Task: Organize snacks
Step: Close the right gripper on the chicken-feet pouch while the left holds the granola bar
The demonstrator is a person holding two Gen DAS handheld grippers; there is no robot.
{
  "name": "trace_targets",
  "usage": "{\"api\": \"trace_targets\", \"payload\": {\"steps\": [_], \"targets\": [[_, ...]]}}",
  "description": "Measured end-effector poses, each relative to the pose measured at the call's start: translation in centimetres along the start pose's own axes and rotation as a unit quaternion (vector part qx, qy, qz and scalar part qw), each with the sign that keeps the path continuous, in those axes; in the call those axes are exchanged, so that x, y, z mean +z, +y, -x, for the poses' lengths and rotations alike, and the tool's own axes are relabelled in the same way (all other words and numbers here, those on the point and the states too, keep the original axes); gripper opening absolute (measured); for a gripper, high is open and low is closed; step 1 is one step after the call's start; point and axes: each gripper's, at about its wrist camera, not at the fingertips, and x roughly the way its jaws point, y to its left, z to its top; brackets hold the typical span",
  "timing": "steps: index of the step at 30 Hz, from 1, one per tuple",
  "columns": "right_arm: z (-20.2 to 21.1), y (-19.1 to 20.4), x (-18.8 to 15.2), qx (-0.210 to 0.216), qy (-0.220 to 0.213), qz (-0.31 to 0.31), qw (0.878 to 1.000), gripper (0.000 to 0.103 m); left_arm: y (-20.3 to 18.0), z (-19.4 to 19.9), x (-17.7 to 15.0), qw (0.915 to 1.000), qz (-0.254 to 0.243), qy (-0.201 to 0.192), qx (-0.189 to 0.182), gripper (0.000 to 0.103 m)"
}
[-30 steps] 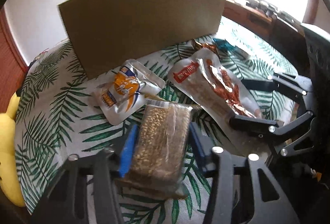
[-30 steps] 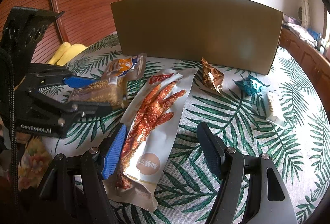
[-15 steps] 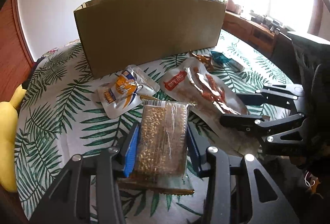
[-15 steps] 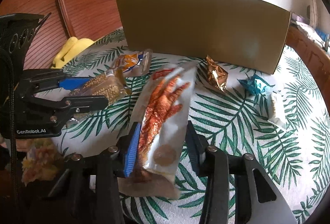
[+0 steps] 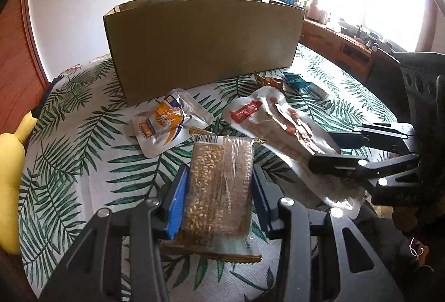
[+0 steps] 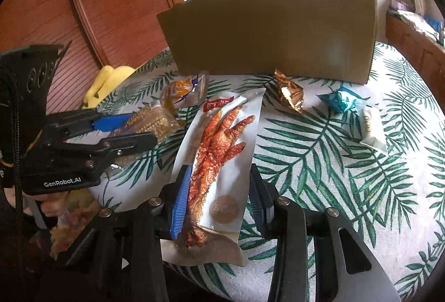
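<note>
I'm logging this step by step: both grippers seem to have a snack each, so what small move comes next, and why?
Probably lift both packs and carry them toward the cardboard box. The left gripper is shut on the grain bar, the right gripper on the chicken-feet pack, and the box stands open-topped just behind them.

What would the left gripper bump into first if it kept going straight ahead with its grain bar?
Probably the orange-and-white pouch lying just ahead of the left gripper and its grain bar, or, if held high enough, the cardboard box behind. Depth is hard to judge.
</note>
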Motion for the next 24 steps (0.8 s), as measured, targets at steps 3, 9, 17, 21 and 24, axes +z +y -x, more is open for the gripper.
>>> {"api": "trace_targets", "payload": {"steps": [3, 9, 17, 21, 24], "targets": [[0.3, -0.3, 0.0, -0.004, -0.004, -0.005, 1.000, 0.039, -0.1, 0.1, 0.0, 1.0000, -0.001, -0.001, -0.001, 0.042], [0.8, -0.3, 0.2, -0.004, -0.014, -0.008, 1.000, 0.040, -0.4, 0.6, 0.3, 0.9999, 0.000, -0.008, -0.005, 0.042], [2.3, -0.5, 1.0, -0.006, -0.038, -0.009, 0.999, 0.040, -0.9, 2.1, 1.5, 0.9995, 0.001, -0.029, -0.008, 0.042], [3.3, -0.6, 1.6, -0.009, -0.050, -0.007, 0.999, 0.040, -1.2, 2.8, 2.2, 0.9992, -0.001, -0.040, -0.008, 0.042], [4.4, -1.0, 1.7, -0.012, -0.059, -0.003, 0.998, 0.040, -1.3, 3.3, 2.8, 0.9988, -0.003, -0.048, -0.008, 0.042]]}}
